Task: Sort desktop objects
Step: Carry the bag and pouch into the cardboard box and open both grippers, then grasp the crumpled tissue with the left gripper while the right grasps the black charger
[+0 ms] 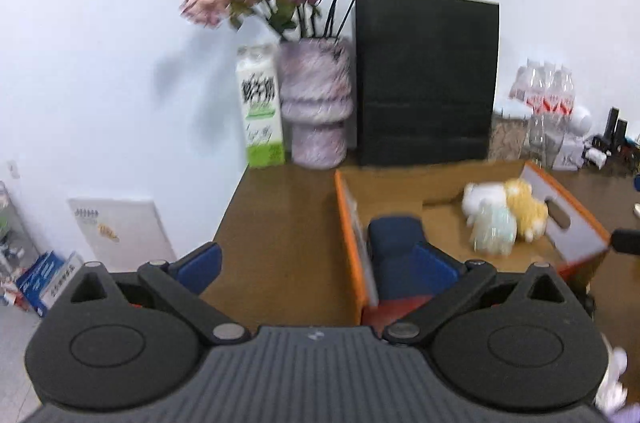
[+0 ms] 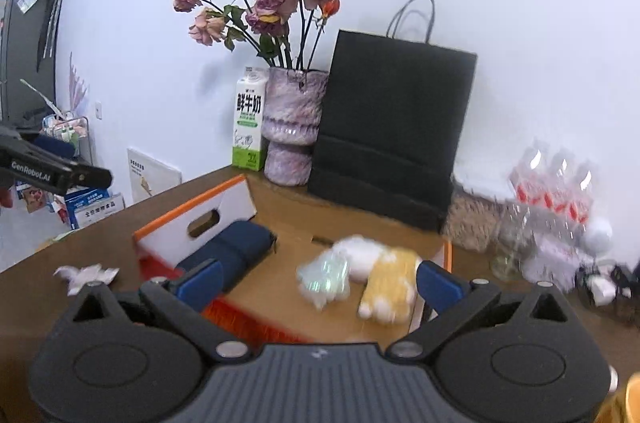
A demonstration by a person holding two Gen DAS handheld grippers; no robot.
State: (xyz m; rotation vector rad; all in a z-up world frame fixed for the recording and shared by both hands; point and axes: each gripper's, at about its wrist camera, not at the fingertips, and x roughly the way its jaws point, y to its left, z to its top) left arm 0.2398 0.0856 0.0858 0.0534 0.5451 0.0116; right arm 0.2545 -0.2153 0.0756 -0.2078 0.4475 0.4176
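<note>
An open cardboard box with orange trim (image 1: 568, 219) (image 2: 192, 219) stands on the brown table. Inside lie a dark blue case (image 1: 394, 243) (image 2: 234, 247), a white and yellow plush toy (image 1: 516, 207) (image 2: 384, 279) and a pale crinkly packet (image 1: 494, 229) (image 2: 324, 279). My left gripper (image 1: 316, 263) is open and empty, straddling the box's left wall. My right gripper (image 2: 316, 281) is open and empty above the box, over the packet and plush. A crumpled white wrapper (image 2: 86, 275) lies on the table left of the box.
A milk carton (image 1: 262, 111) (image 2: 249, 123), a vase of dried roses (image 1: 316, 103) (image 2: 290, 127) and a black paper bag (image 1: 426, 79) (image 2: 392, 127) stand against the wall. Water bottles and clutter (image 1: 548, 95) (image 2: 556, 191) sit at the right.
</note>
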